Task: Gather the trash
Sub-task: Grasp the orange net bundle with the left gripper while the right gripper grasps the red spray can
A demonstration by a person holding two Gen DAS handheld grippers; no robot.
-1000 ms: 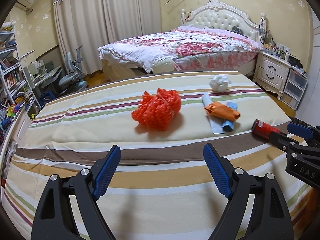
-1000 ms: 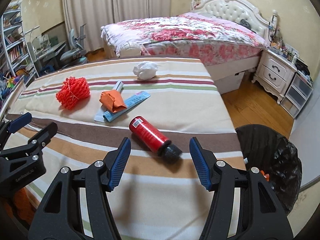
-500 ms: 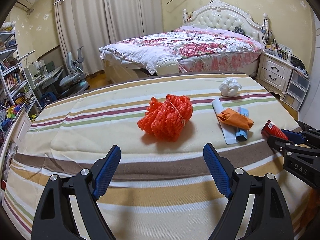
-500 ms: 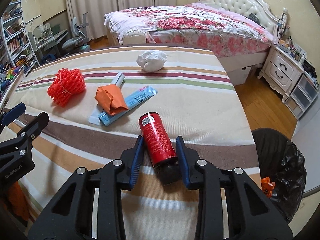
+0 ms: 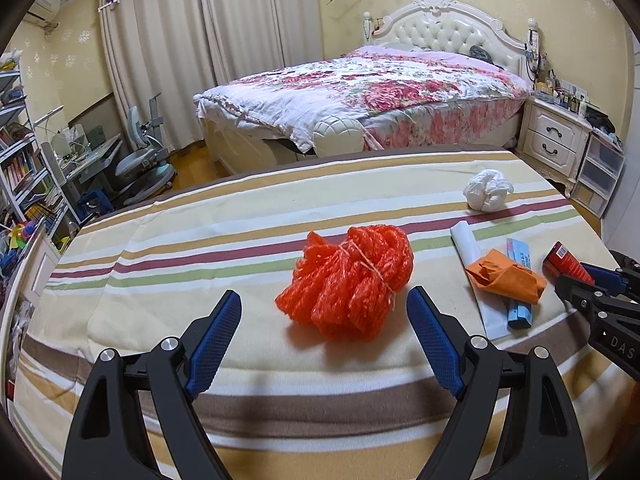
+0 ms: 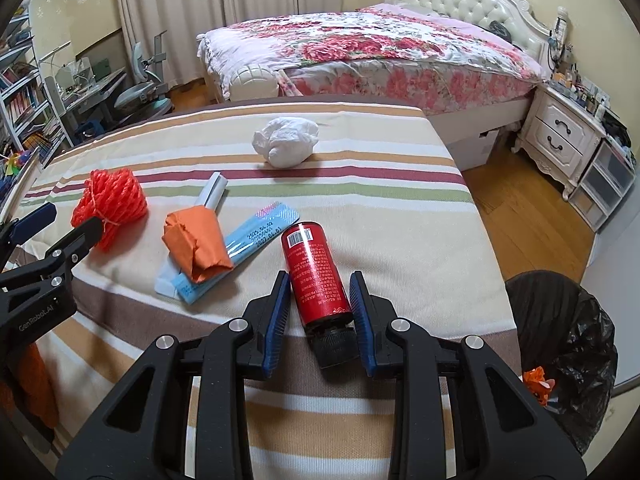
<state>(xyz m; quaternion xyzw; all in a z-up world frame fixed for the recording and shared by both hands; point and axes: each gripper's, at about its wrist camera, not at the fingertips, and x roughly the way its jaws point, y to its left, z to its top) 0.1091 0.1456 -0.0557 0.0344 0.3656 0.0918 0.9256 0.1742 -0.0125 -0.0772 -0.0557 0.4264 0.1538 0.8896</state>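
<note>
On the striped cloth [image 6: 400, 220] lie an orange net bundle [image 5: 352, 280], a crumpled orange paper [image 5: 504, 276] on a blue packet [image 6: 256, 236], a white wad [image 5: 486, 190] and a red bottle [image 6: 312, 260] with a black cap. My right gripper [image 6: 320, 276] is shut on the red bottle, its blue pads against the lower body just above the cap. The bottle rests on the cloth. My left gripper [image 5: 324, 294] is open, its fingertips either side of the net bundle's near edge without touching it. In the left wrist view the right gripper [image 5: 576, 276] shows at the far right.
A bin lined with a black bag [image 6: 560, 320] stands on the wooden floor to the right of the table, with an orange scrap inside. A bed [image 6: 380, 52] and a white nightstand [image 6: 560, 132] lie beyond. Shelves and a desk chair fill the left.
My right gripper went from wide open around the red bottle to shut on it. My left gripper moved forward toward the orange net bundle, which now sits between its fingertips.
</note>
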